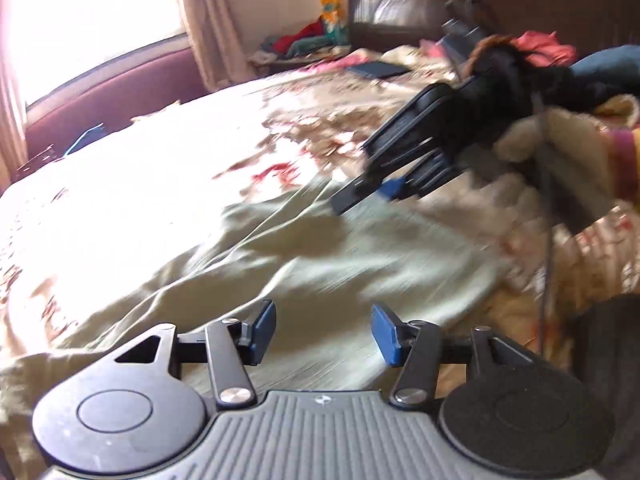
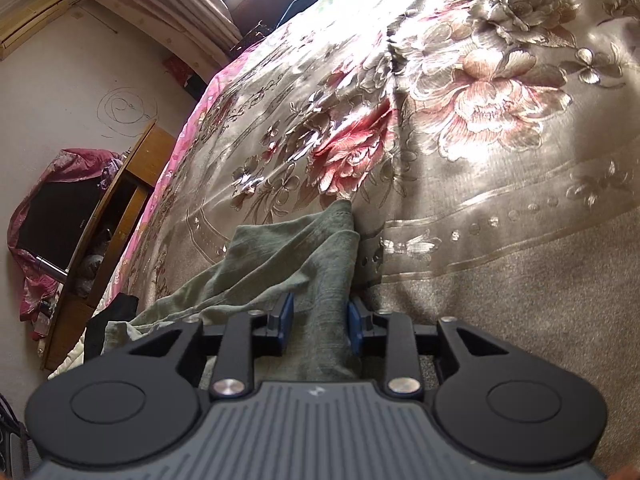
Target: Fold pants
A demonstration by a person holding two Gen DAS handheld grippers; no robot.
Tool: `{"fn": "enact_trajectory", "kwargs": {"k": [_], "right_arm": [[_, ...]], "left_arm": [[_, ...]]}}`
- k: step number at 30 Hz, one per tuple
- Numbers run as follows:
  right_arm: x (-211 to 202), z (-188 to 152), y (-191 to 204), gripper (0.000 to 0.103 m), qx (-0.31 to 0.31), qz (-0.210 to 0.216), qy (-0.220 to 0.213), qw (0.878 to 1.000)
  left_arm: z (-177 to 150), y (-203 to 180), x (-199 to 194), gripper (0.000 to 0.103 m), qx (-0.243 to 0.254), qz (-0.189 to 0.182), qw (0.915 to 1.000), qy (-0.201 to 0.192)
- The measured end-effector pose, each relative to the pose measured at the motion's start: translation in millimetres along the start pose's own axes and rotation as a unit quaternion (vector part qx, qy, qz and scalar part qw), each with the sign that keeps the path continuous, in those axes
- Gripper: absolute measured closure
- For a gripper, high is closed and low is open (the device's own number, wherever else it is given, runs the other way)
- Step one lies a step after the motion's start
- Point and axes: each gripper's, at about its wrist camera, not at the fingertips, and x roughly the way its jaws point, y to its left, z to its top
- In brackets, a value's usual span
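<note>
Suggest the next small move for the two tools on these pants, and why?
Probably bring the left tool down onto the pants and grip an edge. Its jaws stand open over the cloth with nothing between them. The right tool is also open, astride a strip of fabric on the bedspread, so nothing is held yet.

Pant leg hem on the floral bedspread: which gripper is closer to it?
Right. The right gripper straddles that green pant leg just short of the hem; the left gripper hovers over another stretch of fabric.
</note>
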Motion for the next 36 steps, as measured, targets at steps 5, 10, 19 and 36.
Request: {"fn": "enact_trajectory", "kwargs": {"k": [5, 10, 19, 36], "right_arm": [[6.9, -10.6, 13.0, 0.099, -0.008, -0.03, 0.009, 0.999], [-15.7, -9.6, 2.6, 0.1, 0.026, -0.054, -0.008, 0.998], [-49.9, -9.3, -12.0, 0.092, 0.035, -0.092, -0.022, 0.995], [-40.8, -14.3, -7.0, 0.068, 0.019, -0.074, -0.019, 0.997]], "left_arm": [[-18.9, 13.3, 4.8, 0.038, -0.046, 0.004, 0.9985, 0.029], [-17.0, -1.3, 4.6, 0.038, -0.046, -0.053, 0.9973, 0.022], [16.0, 24.3, 6.2, 0.037, -0.033, -0.05, 0.998, -0.021], [-25.0, 64.5, -19.0, 0.036, -0.129, 0.095, 0.9871, -0.006]]}}
